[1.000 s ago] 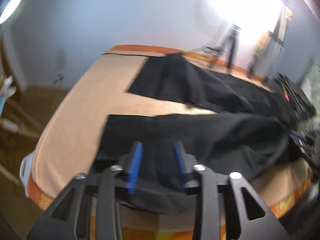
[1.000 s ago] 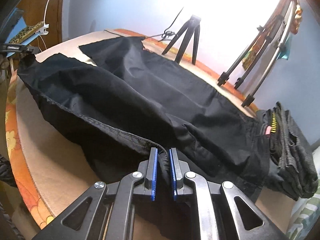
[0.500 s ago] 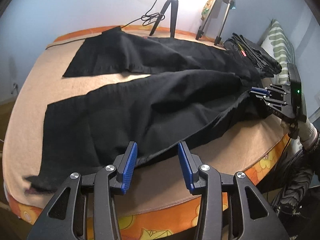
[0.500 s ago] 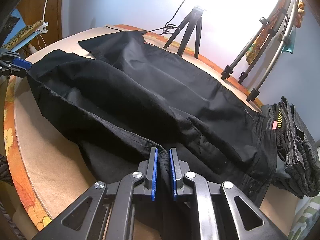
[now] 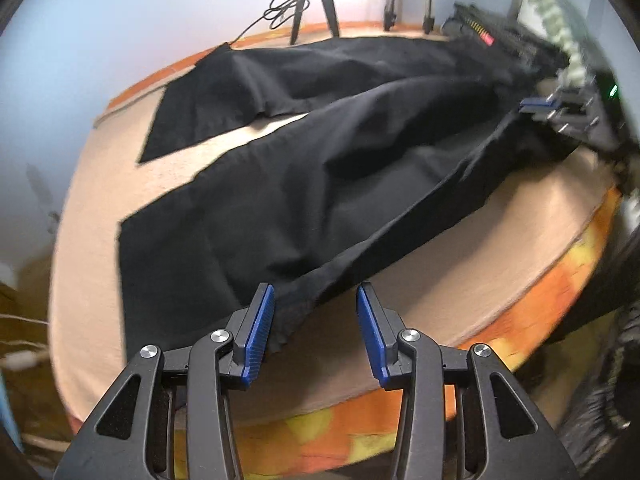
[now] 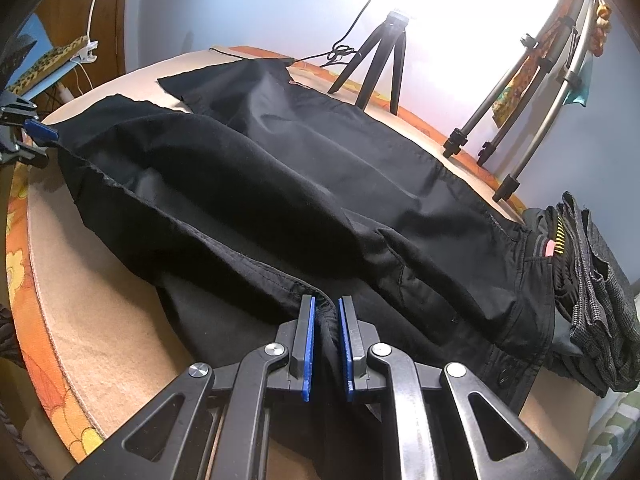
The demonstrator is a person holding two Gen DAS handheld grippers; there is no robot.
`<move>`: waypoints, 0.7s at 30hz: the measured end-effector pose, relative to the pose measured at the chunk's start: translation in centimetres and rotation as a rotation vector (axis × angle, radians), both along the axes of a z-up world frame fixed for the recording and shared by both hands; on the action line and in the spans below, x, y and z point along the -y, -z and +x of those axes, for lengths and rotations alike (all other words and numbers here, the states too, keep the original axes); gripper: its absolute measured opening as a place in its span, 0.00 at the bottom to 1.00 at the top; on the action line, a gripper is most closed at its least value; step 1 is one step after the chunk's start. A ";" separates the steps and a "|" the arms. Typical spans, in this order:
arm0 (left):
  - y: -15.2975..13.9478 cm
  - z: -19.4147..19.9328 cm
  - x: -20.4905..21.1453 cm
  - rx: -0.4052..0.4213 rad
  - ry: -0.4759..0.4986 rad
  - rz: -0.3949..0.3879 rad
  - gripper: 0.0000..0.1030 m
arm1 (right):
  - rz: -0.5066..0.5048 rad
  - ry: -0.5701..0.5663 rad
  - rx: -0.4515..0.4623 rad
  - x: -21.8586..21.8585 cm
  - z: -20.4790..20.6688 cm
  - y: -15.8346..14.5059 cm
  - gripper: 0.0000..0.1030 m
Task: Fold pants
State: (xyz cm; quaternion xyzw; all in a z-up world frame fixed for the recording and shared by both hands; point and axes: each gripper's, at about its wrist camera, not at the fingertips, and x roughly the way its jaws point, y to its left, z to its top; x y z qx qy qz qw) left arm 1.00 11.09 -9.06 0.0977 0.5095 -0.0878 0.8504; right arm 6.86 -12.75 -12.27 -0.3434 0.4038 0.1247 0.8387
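The left gripper [image 5: 316, 332] let go, fingers spread, while the right gripper [image 6: 327, 344] pinches the pants [image 6: 280, 184], so one leg needs grabbing again

You have black pants [image 6: 304, 184] on a peach bed [image 6: 100, 280] with an orange-and-yellow floral side [image 5: 552, 280]. Gripper pads [image 6: 307, 354] are blue; the pillow [image 5: 548, 8] is green-striped.

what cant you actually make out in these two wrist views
- Right wrist view: the black fabric pants cover the beige bed cover beneath; the right gripper hides the pinched fold.
- Left wrist view: motion blur smears the dark folded clothes pile; the left gripper stands open.
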 end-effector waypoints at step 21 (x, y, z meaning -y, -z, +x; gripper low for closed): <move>-6.3 5.0 -2.6 0.336 -0.170 0.052 0.03 | 0.032 0.010 0.250 -0.7 -1.8 -6.0 0.09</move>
